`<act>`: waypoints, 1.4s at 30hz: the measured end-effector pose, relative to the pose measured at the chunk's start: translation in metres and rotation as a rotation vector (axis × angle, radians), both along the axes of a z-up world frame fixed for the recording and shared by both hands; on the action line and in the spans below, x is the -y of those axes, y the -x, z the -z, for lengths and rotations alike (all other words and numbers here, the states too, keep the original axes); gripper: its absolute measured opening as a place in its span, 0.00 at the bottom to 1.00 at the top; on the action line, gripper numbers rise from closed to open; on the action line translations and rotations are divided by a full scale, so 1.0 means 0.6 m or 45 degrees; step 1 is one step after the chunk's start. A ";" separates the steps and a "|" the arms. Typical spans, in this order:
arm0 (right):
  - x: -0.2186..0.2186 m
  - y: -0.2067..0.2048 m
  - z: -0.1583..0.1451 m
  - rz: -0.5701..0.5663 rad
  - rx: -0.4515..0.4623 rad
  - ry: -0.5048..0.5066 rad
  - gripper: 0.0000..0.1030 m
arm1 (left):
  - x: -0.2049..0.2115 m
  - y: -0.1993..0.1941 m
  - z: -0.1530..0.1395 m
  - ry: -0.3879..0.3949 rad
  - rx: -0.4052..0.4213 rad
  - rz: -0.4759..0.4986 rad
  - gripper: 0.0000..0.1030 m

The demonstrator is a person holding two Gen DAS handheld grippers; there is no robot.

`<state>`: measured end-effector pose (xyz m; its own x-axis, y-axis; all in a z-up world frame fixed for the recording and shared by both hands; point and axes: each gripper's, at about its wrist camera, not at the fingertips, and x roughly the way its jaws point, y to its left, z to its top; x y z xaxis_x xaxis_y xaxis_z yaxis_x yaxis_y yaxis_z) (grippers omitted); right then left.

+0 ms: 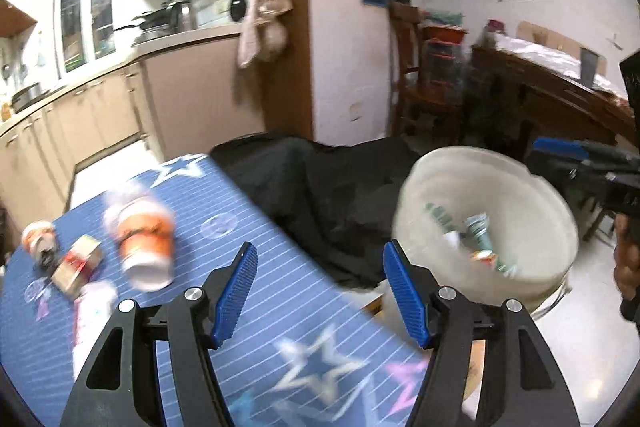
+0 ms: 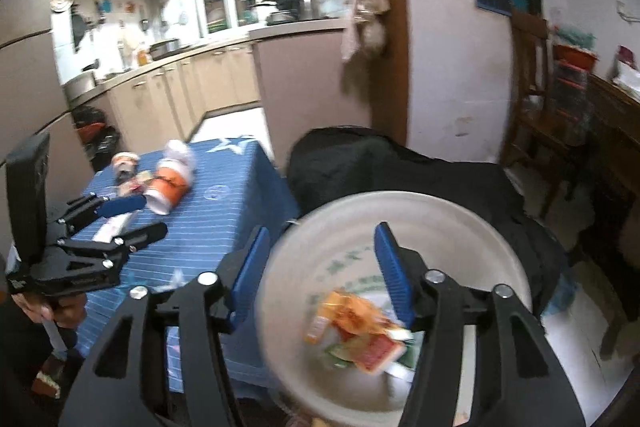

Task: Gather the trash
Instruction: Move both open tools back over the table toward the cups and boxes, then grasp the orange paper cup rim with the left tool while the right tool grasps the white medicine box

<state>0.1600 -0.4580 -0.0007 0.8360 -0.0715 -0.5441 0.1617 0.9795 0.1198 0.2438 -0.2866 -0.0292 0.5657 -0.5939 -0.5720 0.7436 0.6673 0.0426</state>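
The left hand-held gripper is held wide and empty above the tabletop; the right hand-held gripper, also parted and empty, is poised over the white bucket. The orange paper cup lies toppled further along the tabletop — judged light, crushable and best taken gently across its middle.

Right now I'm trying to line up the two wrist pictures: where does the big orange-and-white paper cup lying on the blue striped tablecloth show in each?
Left wrist: the orange-and-white paper cup lies left of centre, on its side.
Right wrist: it lies upper left, small, beyond the left tongs.
Shared landmark: the white round plastic bin with wrappers inside.
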 end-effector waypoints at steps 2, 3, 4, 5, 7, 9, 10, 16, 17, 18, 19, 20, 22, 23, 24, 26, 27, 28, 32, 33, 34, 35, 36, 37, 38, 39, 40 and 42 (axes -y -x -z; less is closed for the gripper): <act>-0.028 -0.016 0.005 -0.045 -0.011 0.016 0.56 | -0.042 -0.007 0.006 -0.007 -0.004 -0.056 0.65; -0.039 -0.022 0.008 -0.060 -0.018 0.024 0.56 | -0.065 -0.012 0.009 0.000 -0.020 -0.082 0.65; -0.055 -0.031 0.013 -0.085 -0.029 0.032 0.58 | -0.086 -0.016 0.012 0.007 -0.030 -0.106 0.65; -0.067 -0.040 0.018 -0.110 -0.038 0.030 0.58 | -0.110 -0.021 0.013 0.013 -0.038 -0.138 0.65; -0.091 -0.058 0.029 -0.160 -0.060 0.014 0.59 | -0.158 -0.031 0.016 0.022 -0.045 -0.207 0.65; -0.119 -0.078 0.041 -0.210 -0.088 -0.001 0.59 | -0.203 -0.043 0.017 0.022 -0.043 -0.271 0.65; -0.133 -0.087 0.046 -0.235 -0.100 -0.009 0.59 | -0.229 -0.048 0.018 0.009 -0.027 -0.321 0.65; -0.238 -0.142 0.070 -0.415 -0.157 -0.029 0.60 | -0.374 -0.088 0.024 0.008 -0.035 -0.583 0.68; -0.255 -0.150 0.073 -0.443 -0.162 -0.035 0.61 | -0.393 -0.095 0.024 0.012 -0.037 -0.617 0.68; -0.278 -0.161 0.076 -0.478 -0.167 -0.040 0.62 | -0.410 -0.103 0.025 0.013 -0.039 -0.648 0.68; -0.295 -0.167 0.077 -0.498 -0.169 -0.042 0.64 | -0.431 -0.114 0.025 0.011 -0.040 -0.678 0.68; -0.310 -0.174 0.079 -0.518 -0.171 -0.047 0.67 | -0.443 -0.122 0.022 0.008 -0.036 -0.690 0.68; -0.348 -0.194 0.086 -0.550 -0.178 -0.067 0.71 | -0.470 -0.150 0.017 0.003 -0.028 -0.702 0.69; -0.364 -0.203 0.088 -0.556 -0.181 -0.083 0.75 | -0.481 -0.169 0.013 -0.001 -0.022 -0.698 0.69; -0.374 -0.209 0.091 -0.559 -0.183 -0.093 0.77 | -0.492 -0.191 0.010 0.000 -0.021 -0.682 0.69; -0.402 -0.225 0.095 -0.581 -0.198 -0.123 0.80 | -0.514 -0.240 0.005 0.011 -0.044 -0.651 0.69; -0.413 -0.231 0.097 -0.595 -0.206 -0.129 0.80 | -0.526 -0.270 0.001 0.032 -0.070 -0.638 0.69; -0.427 -0.234 0.099 -0.616 -0.212 -0.133 0.80 | -0.541 -0.309 -0.003 0.075 -0.118 -0.610 0.69; -0.455 -0.236 0.105 -0.654 -0.235 -0.147 0.80 | -0.568 -0.453 -0.014 0.144 -0.214 -0.518 0.69; -0.457 -0.236 0.106 -0.656 -0.239 -0.153 0.81 | -0.567 -0.488 -0.011 0.130 -0.226 -0.487 0.69; -0.459 -0.237 0.106 -0.658 -0.249 -0.161 0.81 | -0.563 -0.514 -0.007 0.114 -0.238 -0.458 0.69; -0.459 -0.238 0.106 -0.657 -0.255 -0.163 0.81 | -0.557 -0.543 -0.002 0.091 -0.246 -0.425 0.69; -0.459 -0.240 0.106 -0.654 -0.259 -0.164 0.81 | -0.552 -0.562 0.003 0.075 -0.239 -0.411 0.70; -0.457 -0.243 0.105 -0.649 -0.267 -0.166 0.81 | -0.547 -0.589 0.011 0.055 -0.228 -0.390 0.74; -0.455 -0.246 0.104 -0.642 -0.270 -0.166 0.81 | -0.544 -0.609 0.018 0.048 -0.232 -0.368 0.74; -0.454 -0.248 0.103 -0.638 -0.271 -0.167 0.81 | -0.542 -0.628 0.026 0.059 -0.248 -0.339 0.74; -0.451 -0.252 0.100 -0.631 -0.272 -0.169 0.81 | -0.541 -0.640 0.031 0.073 -0.271 -0.305 0.74; -0.446 -0.256 0.098 -0.623 -0.270 -0.174 0.81 | -0.538 -0.659 0.041 0.092 -0.294 -0.246 0.74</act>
